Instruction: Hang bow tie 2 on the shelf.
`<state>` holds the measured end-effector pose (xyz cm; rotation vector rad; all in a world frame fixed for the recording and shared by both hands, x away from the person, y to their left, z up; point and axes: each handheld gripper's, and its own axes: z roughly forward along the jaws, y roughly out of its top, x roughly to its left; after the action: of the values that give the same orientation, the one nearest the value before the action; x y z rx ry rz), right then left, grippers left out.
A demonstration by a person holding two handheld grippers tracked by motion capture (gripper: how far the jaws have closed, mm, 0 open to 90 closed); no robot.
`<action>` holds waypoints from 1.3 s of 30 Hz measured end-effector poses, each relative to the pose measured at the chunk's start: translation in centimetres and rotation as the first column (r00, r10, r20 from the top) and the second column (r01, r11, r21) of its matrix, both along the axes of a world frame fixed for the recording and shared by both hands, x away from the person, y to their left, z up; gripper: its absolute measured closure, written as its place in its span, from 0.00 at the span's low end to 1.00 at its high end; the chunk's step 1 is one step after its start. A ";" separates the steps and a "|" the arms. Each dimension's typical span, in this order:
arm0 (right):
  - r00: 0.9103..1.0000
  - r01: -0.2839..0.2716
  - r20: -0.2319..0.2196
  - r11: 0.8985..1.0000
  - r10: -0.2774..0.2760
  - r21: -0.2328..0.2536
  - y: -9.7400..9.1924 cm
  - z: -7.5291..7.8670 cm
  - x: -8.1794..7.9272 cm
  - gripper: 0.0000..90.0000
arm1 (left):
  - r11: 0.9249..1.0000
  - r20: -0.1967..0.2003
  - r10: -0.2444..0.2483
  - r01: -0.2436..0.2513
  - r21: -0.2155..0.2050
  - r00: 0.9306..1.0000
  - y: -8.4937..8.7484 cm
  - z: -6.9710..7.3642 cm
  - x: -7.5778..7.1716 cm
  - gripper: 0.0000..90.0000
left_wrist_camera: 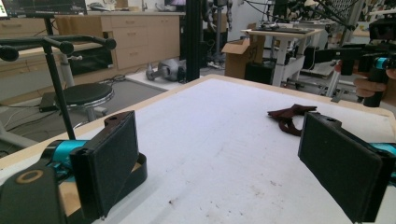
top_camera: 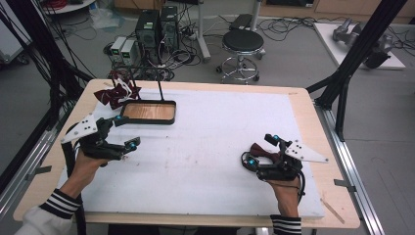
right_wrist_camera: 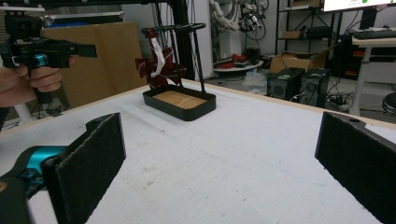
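Observation:
A dark red cloth (top_camera: 260, 151) lies on the white table mat at the right, and it also appears in the left gripper view (left_wrist_camera: 289, 116). My right gripper (top_camera: 262, 149) hovers over it, open, nothing between its jaws (right_wrist_camera: 215, 158). My left gripper (top_camera: 126, 131) is open and empty (left_wrist_camera: 224, 154), just in front of a black tray with a wooden floor (top_camera: 147, 121) (right_wrist_camera: 182, 112). Behind the tray, another dark red cloth with a white strap (top_camera: 113, 94) (right_wrist_camera: 156, 67) hangs on a black rack.
The rack's thin black post (top_camera: 160, 90) rises from the tray's far rim. Wooden table border (top_camera: 313, 147) runs round the mat. Beyond the table stand a stool (top_camera: 243, 41), computer towers (top_camera: 156, 27) and black frame struts (top_camera: 352, 54).

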<state>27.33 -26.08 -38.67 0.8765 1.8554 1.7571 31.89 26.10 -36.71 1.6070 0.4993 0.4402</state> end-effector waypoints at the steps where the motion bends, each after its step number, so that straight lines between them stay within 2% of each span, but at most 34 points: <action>1: 1.000 0.002 -0.003 1.000 -0.002 -0.001 0.0 0.1 0.0 0.01 | 1.000 0.002 0.001 -0.001 0.000 1.000 0.0 0.0 0.0 0.14; 10: 1.000 0.028 0.009 0.997 -0.028 -0.065 -1.0 1.7 -0.2 0.01 | 1.000 0.001 0.002 -0.002 -0.006 1.000 0.2 -0.1 0.1 0.14; 14: 0.999 0.039 -0.024 0.991 -0.042 -0.128 -2.1 2.4 0.1 0.01 | 1.000 0.005 0.005 -0.005 -0.004 1.000 0.3 0.0 0.0 0.14; 16: 0.998 0.043 -0.038 0.989 -0.049 -0.145 -2.5 2.6 0.2 0.01 | 1.000 0.007 0.008 -0.008 -0.003 1.000 0.4 0.1 -0.1 0.14; 18: 0.997 0.048 -0.043 0.983 -0.057 -0.176 -2.9 2.7 0.4 0.01 | 1.000 0.011 0.004 -0.004 -0.004 1.000 0.4 0.2 -0.2 0.14; 21: 0.995 0.056 -0.075 0.978 -0.072 -0.202 -3.5 2.4 0.8 0.01 | 1.000 0.021 0.005 -0.005 -0.005 1.000 0.3 0.4 -0.3 0.14; 25: 0.990 0.052 -0.116 0.965 -0.084 -0.255 -3.9 2.0 1.6 0.01 | 1.000 0.032 0.001 -0.001 -0.004 1.000 0.2 0.6 -0.4 0.14; 30: 0.981 0.037 -0.165 0.939 -0.098 -0.341 -4.4 1.3 2.3 0.02 | 1.000 0.031 0.000 0.000 0.008 1.000 0.0 0.6 -0.4 0.14; 35: 0.968 0.035 -0.217 0.920 -0.129 -0.391 -5.3 0.5 2.9 0.02 | 1.000 0.031 0.000 0.000 0.013 1.000 0.0 0.6 -0.4 0.14; 37: 0.960 0.031 -0.243 0.916 -0.139 -0.399 -5.6 0.1 3.2 0.03 | 1.000 0.032 0.004 -0.005 0.016 0.999 0.1 0.5 -0.4 0.14; 39: 0.954 0.015 -0.264 0.904 -0.141 -0.427 -5.9 -0.2 3.5 0.05 | 1.000 0.033 0.007 -0.007 0.018 0.999 0.1 0.5 -0.4 0.14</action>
<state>30.81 -31.99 -38.88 1.0533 2.2342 1.1513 31.49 26.17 -36.20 1.6129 0.4778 0.4768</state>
